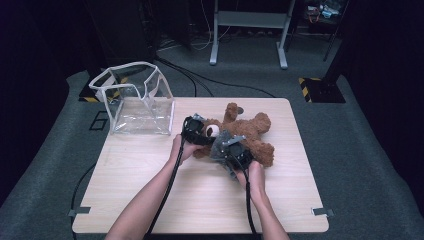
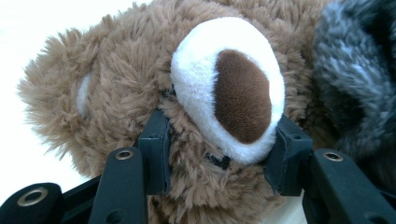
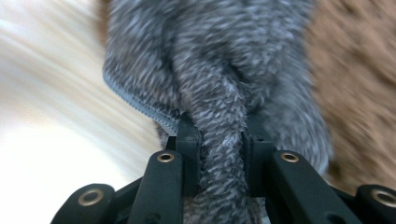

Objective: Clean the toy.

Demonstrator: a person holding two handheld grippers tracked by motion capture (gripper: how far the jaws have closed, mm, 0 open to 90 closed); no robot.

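A lab: dark curtains, grey carpet [image 1: 350, 150], floor cables [image 1: 210, 82], hazard tape [image 1: 307, 82], a lone wooden table [image 1: 200, 200], metal stand [image 1: 250, 30].

The table [image 1: 200, 195] sat brightly lit amid dark surroundings; the right gripper view was motion-blurred, background blown white; the left gripper view stayed sharp on fur
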